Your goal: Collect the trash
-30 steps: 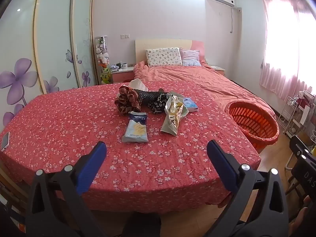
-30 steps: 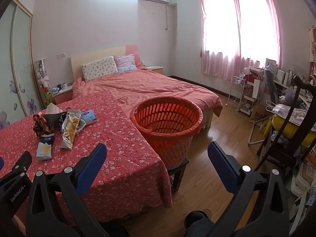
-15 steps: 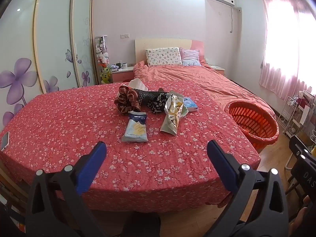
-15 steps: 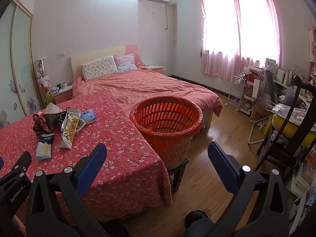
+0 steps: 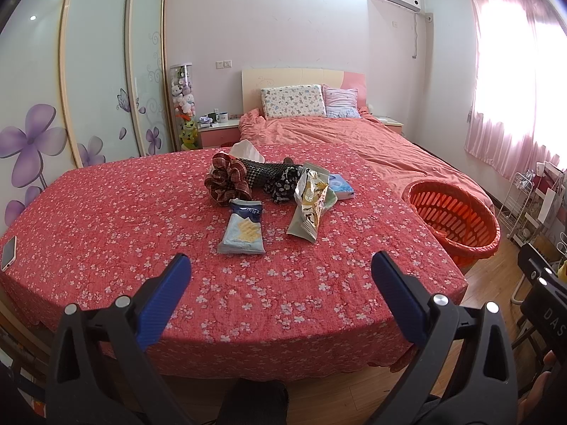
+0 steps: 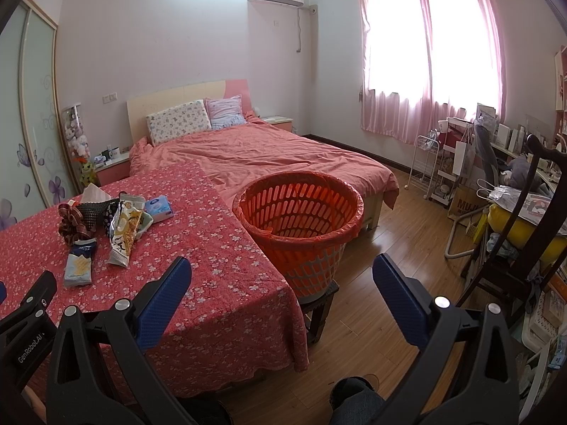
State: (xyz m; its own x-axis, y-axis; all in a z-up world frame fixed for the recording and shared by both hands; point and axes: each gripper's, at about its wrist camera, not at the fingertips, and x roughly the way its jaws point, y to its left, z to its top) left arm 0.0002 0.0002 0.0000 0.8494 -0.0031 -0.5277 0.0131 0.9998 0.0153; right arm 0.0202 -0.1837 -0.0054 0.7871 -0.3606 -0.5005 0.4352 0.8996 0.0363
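Left gripper: we see its two blue-padded black fingers spread wide and holding nothing, raised over the near edge of the table.
Right gripper: we see it equally wide apart and empty, pointing between the table corner and the basket.
Table: a broad surface under a red cloth with small white flowers.
Trash: we find a pale blue cracker wrapper lying flat near the table's middle, and a crumpled yellow-and-green snack bag just to its right.
Other items: a red checked fabric scrunchie, dark patterned cloth and a blue tissue pack cluster behind the wrappers.
Basket: an orange slotted plastic basket lined with a red bag, standing on a low stool beside the table's right edge.
Phone: a white-edged handset lying at the far left table edge.
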